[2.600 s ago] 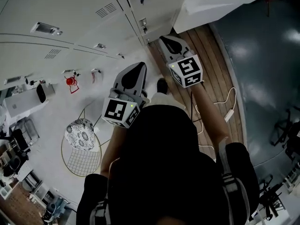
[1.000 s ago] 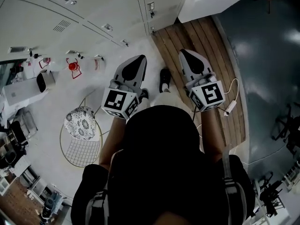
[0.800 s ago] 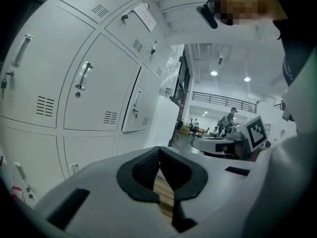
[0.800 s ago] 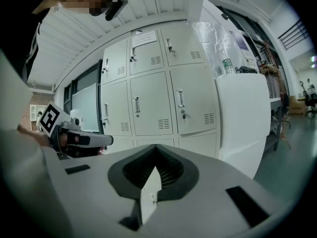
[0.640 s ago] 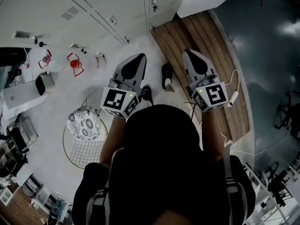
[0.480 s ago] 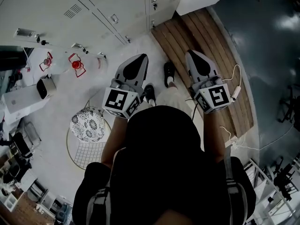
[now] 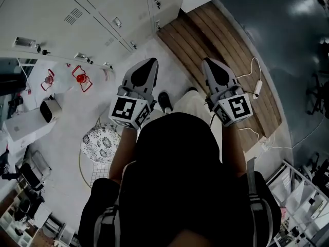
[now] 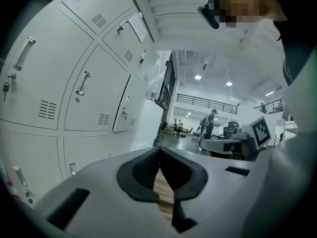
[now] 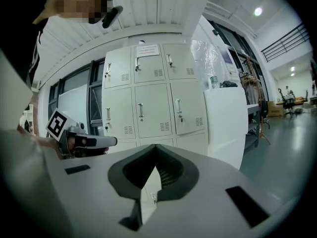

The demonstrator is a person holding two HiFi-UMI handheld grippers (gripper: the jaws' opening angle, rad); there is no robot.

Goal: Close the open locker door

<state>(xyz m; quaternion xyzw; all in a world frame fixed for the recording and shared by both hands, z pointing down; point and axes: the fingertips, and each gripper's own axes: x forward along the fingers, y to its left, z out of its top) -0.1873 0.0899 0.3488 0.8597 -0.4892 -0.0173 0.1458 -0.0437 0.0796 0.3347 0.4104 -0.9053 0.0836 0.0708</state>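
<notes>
Short of the lockers [image 7: 97, 9], left gripper [image 7: 148, 66] and right gripper [image 7: 212, 67] hover closed, empty (left one nearer), the seemingly ajar locker door [image 8: 124, 110] farther off, left.

No text, number or brand can be read in any view. The paper notice [image 9: 147, 49] on a top locker [image 9: 148, 63] is too small to read. The cubes on your left gripper [image 7: 149, 65] and right gripper [image 7: 209, 66] carry only black-and-white square markers, no characters.
</notes>
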